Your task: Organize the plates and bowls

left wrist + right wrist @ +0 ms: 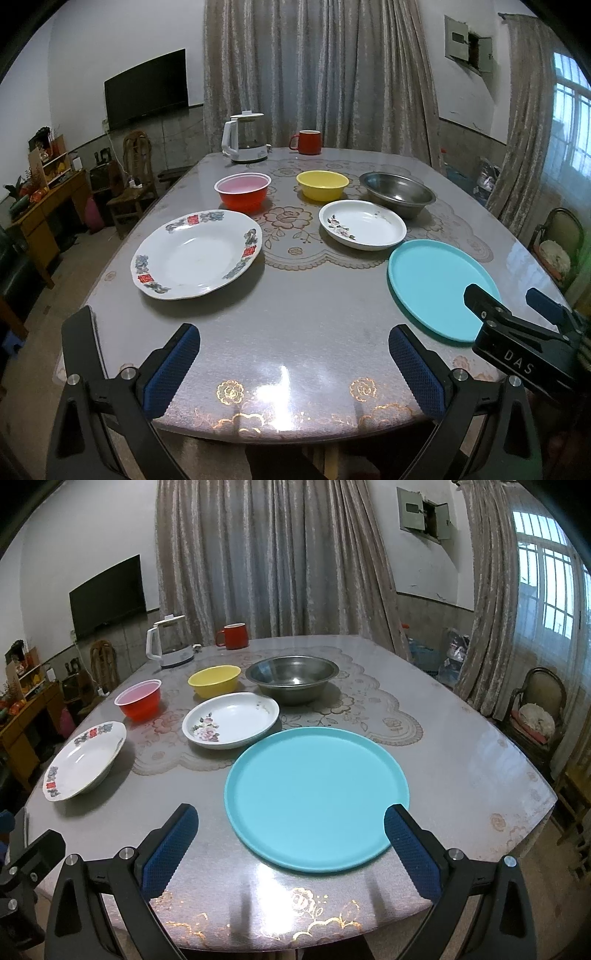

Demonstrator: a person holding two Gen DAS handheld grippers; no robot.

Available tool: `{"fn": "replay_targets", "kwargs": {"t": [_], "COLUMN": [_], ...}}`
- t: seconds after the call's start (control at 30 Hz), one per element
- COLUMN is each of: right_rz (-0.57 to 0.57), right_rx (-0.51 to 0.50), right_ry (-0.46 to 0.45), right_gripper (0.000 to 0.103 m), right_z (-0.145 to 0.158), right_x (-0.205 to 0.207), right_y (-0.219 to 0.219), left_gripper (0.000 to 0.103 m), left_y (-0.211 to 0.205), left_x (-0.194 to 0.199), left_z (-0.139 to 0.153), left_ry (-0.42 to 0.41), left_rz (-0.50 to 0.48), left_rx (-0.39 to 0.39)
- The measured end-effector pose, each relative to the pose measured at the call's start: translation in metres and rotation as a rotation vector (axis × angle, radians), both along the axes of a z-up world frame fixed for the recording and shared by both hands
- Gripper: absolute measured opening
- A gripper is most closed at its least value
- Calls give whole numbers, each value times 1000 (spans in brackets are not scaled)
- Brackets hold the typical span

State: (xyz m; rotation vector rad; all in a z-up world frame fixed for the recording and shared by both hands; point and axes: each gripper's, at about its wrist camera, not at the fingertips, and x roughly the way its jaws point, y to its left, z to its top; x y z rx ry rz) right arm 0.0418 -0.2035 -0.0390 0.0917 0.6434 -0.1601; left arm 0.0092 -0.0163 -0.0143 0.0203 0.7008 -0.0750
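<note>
Left wrist view
- Left gripper (pixel 293 362): jaws spread wide, nothing between them, poised over the near edge of the table (pixel 314 314).
- Patterned plate (pixel 197 253): large, white with a blue and red rim design, on the near left of the table.
- Red bowl (pixel 242 191): just beyond the patterned plate, apart from it.
- Yellow bowl (pixel 322 183): right of the red bowl, mid-table.
- Steel bowl (pixel 397 194): right of the yellow bowl.
- Floral plate (pixel 362 224): white, near side of the steel bowl, its far rim just beside the bowl.
- Teal plate (pixel 436 288): near right, partly covered by the right gripper's body.
- Kettle (pixel 245 137) and red mug (pixel 306 142): far edge of the table.

Right wrist view
- Right gripper (pixel 291 840): jaws spread wide, empty, either side of the near rim of the teal plate (pixel 316 794); contact cannot be judged.
- Floral plate (pixel 231 720): just beyond the teal plate, to its left.
- Steel bowl (pixel 291 677): far centre.
- Yellow bowl (pixel 215 680) and red bowl (pixel 139 698): left of the steel bowl.
- Patterned plate (pixel 85 760): near left.
</note>
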Motion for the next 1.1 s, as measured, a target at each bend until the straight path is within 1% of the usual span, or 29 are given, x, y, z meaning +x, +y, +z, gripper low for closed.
{"fn": "replay_targets", "kwargs": {"t": [0.57,0.63,0.83,1.1], "right_rz": [-7,-7,-7,35], "right_rx": [-2,-5,-20,-3], "right_ry": [6,8,8,38], "right_gripper": [103,103,103,102], "right_z": [0,-1,-2,-9], "right_x": [3,4,8,22], "right_y": [-2,-2,-2,-3], "left_gripper": [103,103,103,103], "left_y": [-3,-2,4,26], "left_x": [4,7,18,43], "left_z": [-2,-3,-7,-11], "left_ry": [21,34,90,125], "left_rz": [-22,-37,-64,-25], "left_rx": [-5,-15,-87,-96]}}
